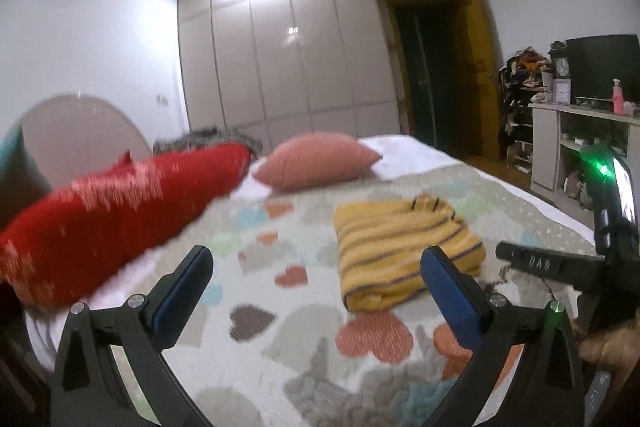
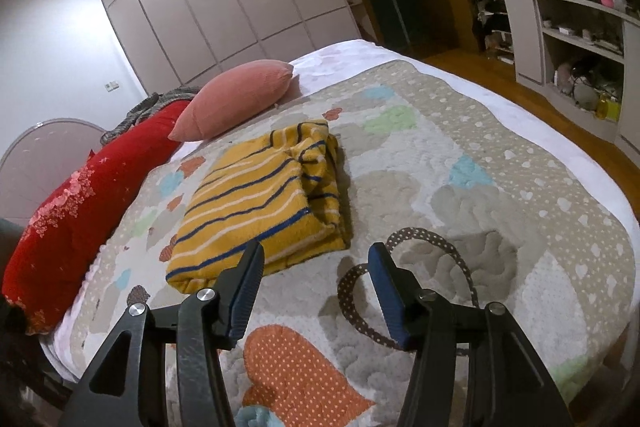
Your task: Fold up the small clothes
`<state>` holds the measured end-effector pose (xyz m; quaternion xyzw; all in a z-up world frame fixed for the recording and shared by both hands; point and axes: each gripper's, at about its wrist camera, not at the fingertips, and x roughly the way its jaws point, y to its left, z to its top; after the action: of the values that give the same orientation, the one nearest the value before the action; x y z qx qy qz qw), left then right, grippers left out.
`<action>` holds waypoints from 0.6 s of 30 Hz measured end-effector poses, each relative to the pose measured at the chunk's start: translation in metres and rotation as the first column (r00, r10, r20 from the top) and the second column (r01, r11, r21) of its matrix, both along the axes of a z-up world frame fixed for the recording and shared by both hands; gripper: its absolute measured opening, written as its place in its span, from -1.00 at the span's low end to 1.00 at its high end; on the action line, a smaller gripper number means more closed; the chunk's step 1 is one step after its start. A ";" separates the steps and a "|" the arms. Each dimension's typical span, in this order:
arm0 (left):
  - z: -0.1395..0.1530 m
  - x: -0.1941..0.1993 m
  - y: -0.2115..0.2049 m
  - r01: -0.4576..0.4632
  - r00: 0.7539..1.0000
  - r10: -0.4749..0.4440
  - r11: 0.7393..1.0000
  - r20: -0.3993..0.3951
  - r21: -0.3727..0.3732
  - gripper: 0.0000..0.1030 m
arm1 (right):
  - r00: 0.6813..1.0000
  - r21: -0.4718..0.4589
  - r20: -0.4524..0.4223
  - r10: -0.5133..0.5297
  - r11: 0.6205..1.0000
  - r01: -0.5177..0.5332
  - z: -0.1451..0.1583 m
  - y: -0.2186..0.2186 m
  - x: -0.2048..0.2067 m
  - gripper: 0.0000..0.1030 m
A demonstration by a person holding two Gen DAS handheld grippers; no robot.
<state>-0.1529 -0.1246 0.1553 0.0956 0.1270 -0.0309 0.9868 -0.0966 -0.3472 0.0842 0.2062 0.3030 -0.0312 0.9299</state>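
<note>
A yellow striped garment [image 1: 404, 251] [image 2: 264, 203] lies folded into a thick rectangle on the patterned bedspread [image 1: 280, 255] [image 2: 480, 163]. My left gripper [image 1: 316, 259] hovers above the bed just short of it, jaws wide open and empty. In the left wrist view the right gripper's body [image 1: 560, 263] shows at the right edge. My right gripper [image 2: 316, 259] stands open near the garment's front edge; its left fingertip [image 2: 252, 263] overlaps that edge without pressing it. A brown dotted strap [image 2: 424, 239] loops on the bedspread behind the right finger.
A long red bolster [image 1: 108, 215] [image 2: 92, 187] lies along the bed's left side, with a pink cushion [image 1: 316, 159] [image 2: 236, 99] beyond it. White wardrobes line the far wall. A shelf unit [image 2: 576, 39] with clutter stands to the right across the wooden floor.
</note>
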 end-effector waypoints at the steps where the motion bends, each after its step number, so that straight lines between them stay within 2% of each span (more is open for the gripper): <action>1: 0.005 0.000 0.002 0.010 1.000 -0.010 1.000 0.013 -0.001 1.00 | 1.000 -0.004 0.002 -0.005 1.000 0.005 0.000 0.001 -0.001 0.14; 3: 0.013 0.003 0.010 0.039 0.999 -0.039 0.999 0.005 -0.037 1.00 | 1.000 -0.015 0.004 -0.014 1.000 0.014 0.002 0.004 -0.003 0.16; 6: 0.020 0.018 0.022 0.100 0.990 -0.109 0.990 -0.086 -0.103 1.00 | 1.000 -0.045 0.003 -0.022 0.999 0.022 0.005 0.015 -0.005 0.19; 8: 0.023 0.025 0.031 0.132 0.982 -0.149 0.981 -0.113 -0.145 1.00 | 1.000 -0.066 -0.005 -0.016 0.998 0.016 0.005 0.025 -0.006 0.20; 11: 0.025 0.028 0.043 0.126 0.982 -0.150 0.974 -0.118 -0.187 1.00 | 1.000 -0.106 -0.020 0.014 0.994 -0.016 0.006 0.042 -0.008 0.20; 15: 0.017 0.029 0.059 0.114 0.971 -0.161 0.962 -0.176 -0.249 1.00 | 0.999 -0.157 -0.019 0.031 0.987 -0.034 0.009 0.061 -0.014 0.23; 18: 0.008 0.029 0.067 0.085 0.964 -0.142 0.966 -0.224 -0.245 1.00 | 0.999 -0.171 -0.011 0.040 0.984 -0.041 0.012 0.069 -0.017 0.27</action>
<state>-0.1243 -0.0577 0.1634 -0.0182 0.2347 -0.1138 0.9652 -0.1135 -0.2778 0.0961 0.1194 0.3067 -0.0390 0.9435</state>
